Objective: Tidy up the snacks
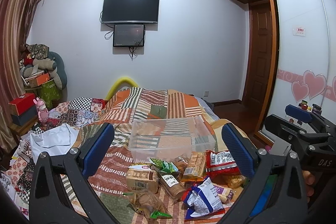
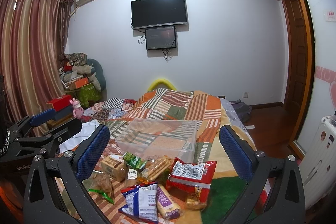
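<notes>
Wall TV [image 1: 130, 7], curtain [image 2: 31, 56], patchwork quilt [image 1: 159, 102].

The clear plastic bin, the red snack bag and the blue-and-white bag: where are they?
clear plastic bin [image 1: 174, 151]: left wrist view, near wall.
red snack bag [image 2: 190, 171]: right wrist view, printed back panel.
blue-and-white bag [image 2: 145, 201]: right wrist view, white middle panel.

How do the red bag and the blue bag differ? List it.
1. The red bag is red with a white panel; the blue bag is blue and white.
2. The red bag lies nearer the clear bin; the blue bag lies nearer the cameras.
Both are crinkled, lying flat on the quilt.
</notes>
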Demonstrator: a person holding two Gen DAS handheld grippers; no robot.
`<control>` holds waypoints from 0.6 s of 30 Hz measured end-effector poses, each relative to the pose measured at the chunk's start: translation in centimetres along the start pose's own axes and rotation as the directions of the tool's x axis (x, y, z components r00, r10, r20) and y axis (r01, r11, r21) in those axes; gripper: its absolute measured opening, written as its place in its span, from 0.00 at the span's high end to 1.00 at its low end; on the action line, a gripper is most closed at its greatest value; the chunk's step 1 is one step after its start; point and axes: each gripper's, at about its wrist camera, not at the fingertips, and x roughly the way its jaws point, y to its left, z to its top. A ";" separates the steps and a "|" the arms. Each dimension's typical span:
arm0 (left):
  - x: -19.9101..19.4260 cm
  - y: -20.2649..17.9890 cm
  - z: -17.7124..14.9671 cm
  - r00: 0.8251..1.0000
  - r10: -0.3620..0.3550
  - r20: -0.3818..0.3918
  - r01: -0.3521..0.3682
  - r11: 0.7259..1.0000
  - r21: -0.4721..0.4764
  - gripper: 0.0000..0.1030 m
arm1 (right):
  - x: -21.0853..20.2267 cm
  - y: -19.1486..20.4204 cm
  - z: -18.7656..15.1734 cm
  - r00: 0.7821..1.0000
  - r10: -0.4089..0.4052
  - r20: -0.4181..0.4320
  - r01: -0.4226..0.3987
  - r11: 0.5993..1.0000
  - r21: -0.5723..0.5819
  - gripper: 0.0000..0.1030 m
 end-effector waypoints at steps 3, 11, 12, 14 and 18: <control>0.1 0.0 0.0 1.000 0.001 0.001 -0.001 1.000 0.002 0.00 | 0.0 0.0 -0.1 1.000 0.001 0.001 -0.001 1.000 0.002 0.00; 0.0 -0.1 -0.1 1.000 0.001 0.001 -0.001 1.000 0.001 0.00 | 0.0 0.1 -0.1 1.000 0.004 -0.001 -0.004 1.000 0.002 0.00; 0.0 -0.1 -0.1 1.000 0.001 0.000 -0.001 1.000 0.001 0.00 | 0.0 0.2 -0.1 1.000 0.005 -0.001 -0.005 1.000 0.003 0.00; 0.1 -0.1 -0.1 1.000 0.001 -0.001 -0.001 1.000 0.001 0.00 | 0.0 0.2 -0.1 1.000 0.004 -0.001 -0.004 1.000 0.005 0.00; 0.0 -0.1 -0.1 1.000 0.000 0.000 0.000 1.000 0.002 0.00 | 0.2 0.1 -0.1 1.000 0.004 -0.006 -0.004 1.000 0.010 0.00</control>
